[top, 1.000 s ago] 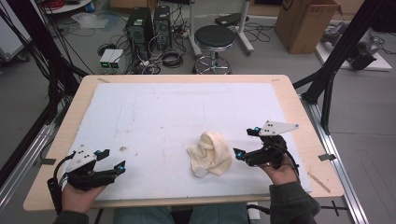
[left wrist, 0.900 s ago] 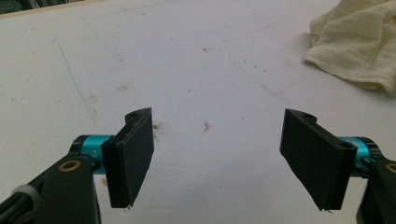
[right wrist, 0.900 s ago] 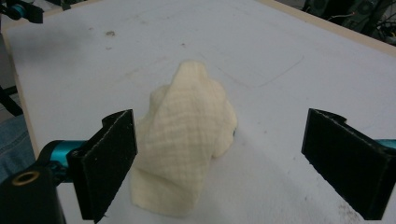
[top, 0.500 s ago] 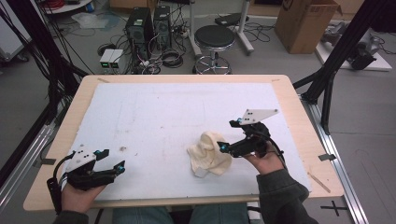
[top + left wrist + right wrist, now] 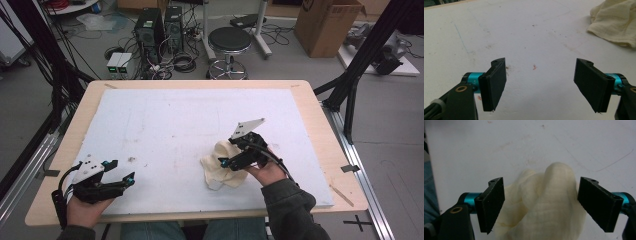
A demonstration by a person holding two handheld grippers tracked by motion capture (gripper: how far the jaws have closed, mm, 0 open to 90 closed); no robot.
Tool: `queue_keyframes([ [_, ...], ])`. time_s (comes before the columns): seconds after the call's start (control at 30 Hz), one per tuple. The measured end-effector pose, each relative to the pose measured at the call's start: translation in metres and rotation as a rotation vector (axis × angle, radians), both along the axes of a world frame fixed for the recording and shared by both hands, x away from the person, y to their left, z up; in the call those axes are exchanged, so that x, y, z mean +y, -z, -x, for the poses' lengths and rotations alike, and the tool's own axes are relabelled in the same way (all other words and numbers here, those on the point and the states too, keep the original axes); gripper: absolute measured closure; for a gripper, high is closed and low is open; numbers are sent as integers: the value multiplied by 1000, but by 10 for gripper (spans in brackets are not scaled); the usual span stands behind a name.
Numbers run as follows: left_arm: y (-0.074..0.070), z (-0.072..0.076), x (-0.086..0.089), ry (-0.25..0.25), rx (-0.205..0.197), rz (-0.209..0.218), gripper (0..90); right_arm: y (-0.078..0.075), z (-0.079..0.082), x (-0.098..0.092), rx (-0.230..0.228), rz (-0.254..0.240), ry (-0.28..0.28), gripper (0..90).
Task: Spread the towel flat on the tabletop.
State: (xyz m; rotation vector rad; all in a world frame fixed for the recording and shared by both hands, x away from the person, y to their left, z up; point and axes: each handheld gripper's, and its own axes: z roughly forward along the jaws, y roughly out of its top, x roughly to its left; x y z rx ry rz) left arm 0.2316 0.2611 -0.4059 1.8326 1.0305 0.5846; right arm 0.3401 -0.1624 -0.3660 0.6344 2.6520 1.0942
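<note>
Cream cloth (image 5: 544,202) between right tongs (image 5: 540,203), seemingly closing.

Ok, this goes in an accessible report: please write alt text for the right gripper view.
A crumpled cream cloth bulges up between the right gripper's two black jaws, which have just been closing around it without clearly pinching it. Behind lies a scuffed white table surface.

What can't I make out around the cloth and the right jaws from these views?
- Cloth contact: right gripper view shows it between the closing jaws; whether the pads press is unclear.
- Cloth's right side: high view, hidden by the right gripper.
- Cloth's near part: right gripper view, cut off by the bottom edge.
- Cloth's shape: left gripper view, cut off by the top right corner.
</note>
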Motion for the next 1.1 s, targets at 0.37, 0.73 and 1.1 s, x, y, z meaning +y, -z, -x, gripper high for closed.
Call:
queue_keyframes([
  [0.37, 0, 0, 0, 1, -3, 4, 266, 36, 4, -10, 14, -20, 49, 379],
  [0.73, 2, -4, -3, 13, 6, -5, 266, 65, 9, -11, 23, 2, 73, 509],
  [1.1, 2, -4, -4, 15, 5, -7, 266, 65, 8, -10, 48, -6, 105, 646],
])
